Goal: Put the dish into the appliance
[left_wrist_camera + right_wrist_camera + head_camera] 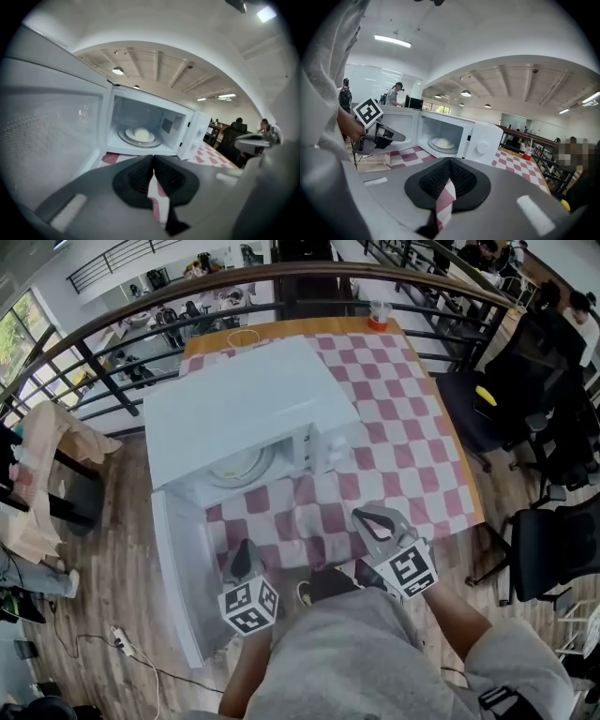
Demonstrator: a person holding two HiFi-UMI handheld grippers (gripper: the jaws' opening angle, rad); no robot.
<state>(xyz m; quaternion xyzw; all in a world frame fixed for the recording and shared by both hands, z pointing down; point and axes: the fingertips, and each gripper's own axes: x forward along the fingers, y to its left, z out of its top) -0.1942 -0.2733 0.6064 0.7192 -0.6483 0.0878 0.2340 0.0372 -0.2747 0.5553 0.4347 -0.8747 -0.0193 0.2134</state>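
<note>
Two grippers in view: left gripper (153, 157) with jaws together, empty; right gripper (449, 160) likewise closed on nothing. Dish (140, 135) inside microwave (246, 401), on turntable, with door (182, 563) wide open. Both grippers apart from microwave, near checked cloth (394, 418).

A pink-and-white checked cloth (394, 418) spreads ahead of the right gripper (367, 521), with a red cup (379, 315) far ahead of it near a curved railing (319, 268). Black office chairs (553, 549) stand off to its right, and a power strip (120, 641) lies on the floor (122, 559) left of the left gripper (246, 554).
</note>
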